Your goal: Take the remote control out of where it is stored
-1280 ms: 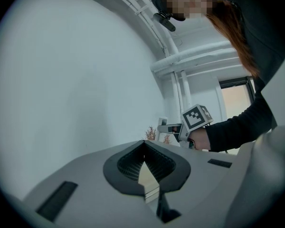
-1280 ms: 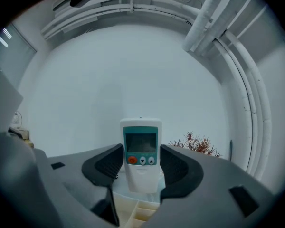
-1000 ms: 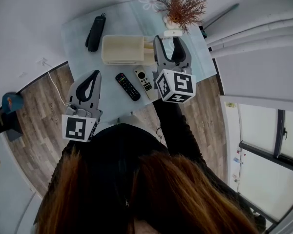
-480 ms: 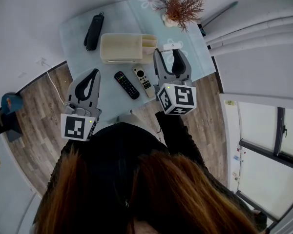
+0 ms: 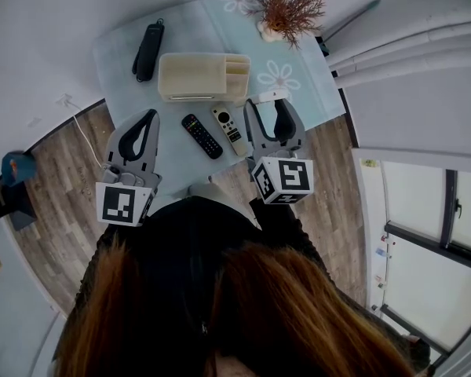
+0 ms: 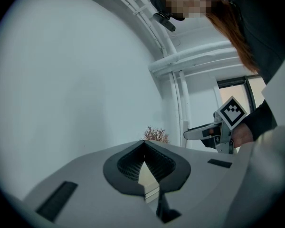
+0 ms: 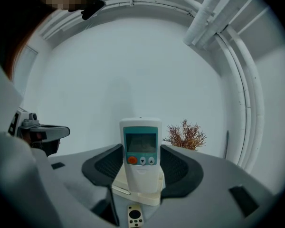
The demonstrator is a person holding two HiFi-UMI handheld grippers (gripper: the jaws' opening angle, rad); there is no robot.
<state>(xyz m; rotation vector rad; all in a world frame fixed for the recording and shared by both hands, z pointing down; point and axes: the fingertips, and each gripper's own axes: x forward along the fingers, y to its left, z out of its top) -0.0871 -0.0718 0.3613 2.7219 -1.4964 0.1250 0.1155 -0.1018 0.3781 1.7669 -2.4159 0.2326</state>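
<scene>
A white remote control with a small screen [image 7: 140,148] stands upright between the jaws of my right gripper [image 7: 140,161], which is shut on it. From the head view its top end [image 5: 273,95] shows at the tips of the right gripper [image 5: 269,105], held over the table just right of the cream storage box [image 5: 200,77]. The box [image 7: 137,189] lies behind and below the held remote. My left gripper [image 5: 149,116] hovers at the table's near left edge, shut with nothing in it; its tips [image 6: 143,143] touch.
A black remote [image 5: 203,137] and a pale slim remote [image 5: 228,126] lie on the light blue table [image 5: 298,85] in front of the box. A black handset [image 5: 147,50] lies at the far left. A dried plant [image 5: 286,10] stands at the far right.
My right gripper has drawn back from the box's right end toward the person, carrying the white remote. The left gripper has stayed where it was.
</scene>
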